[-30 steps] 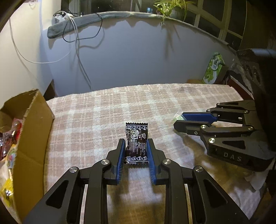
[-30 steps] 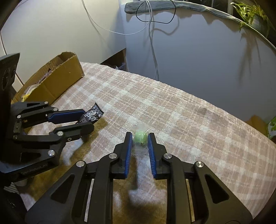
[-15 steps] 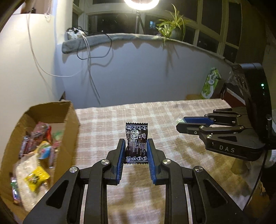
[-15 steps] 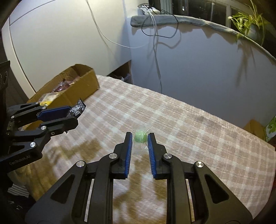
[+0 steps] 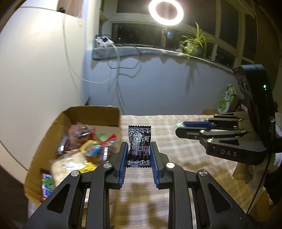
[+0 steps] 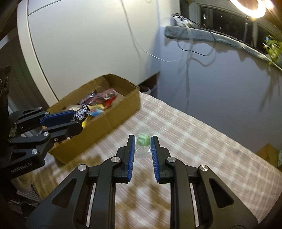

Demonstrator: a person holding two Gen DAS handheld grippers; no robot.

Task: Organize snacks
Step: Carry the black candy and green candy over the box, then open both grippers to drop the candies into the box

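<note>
Left claw [image 5: 139,149]: clamped on flat black crinkle-edged foil sachet [image 5: 139,142]
Right claw [image 6: 143,146]: clamped on round green candy in clear wrapper [image 6: 143,139]
Open brown cardboard box [image 5: 91,114]: ten o'clock, glossy snack packets inside
Counter [image 5: 176,167]: soft checked cloth

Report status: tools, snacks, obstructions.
Left tool shut on black packet. Right tool shut on green candy. Box ahead, path clear.

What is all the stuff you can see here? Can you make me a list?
black snack packet: one, black with white print, between the left pads
green candy: one, green in clear wrap, between the right pads
cardboard box: one, brown, left end of the table, holding many colourful snacks
tablecloth: one, beige check, covering the table
ring light: one, glowing white, by the window
potted plant: one, green, on the sill
left gripper: black, blue pads
right gripper: black, blue pads
</note>
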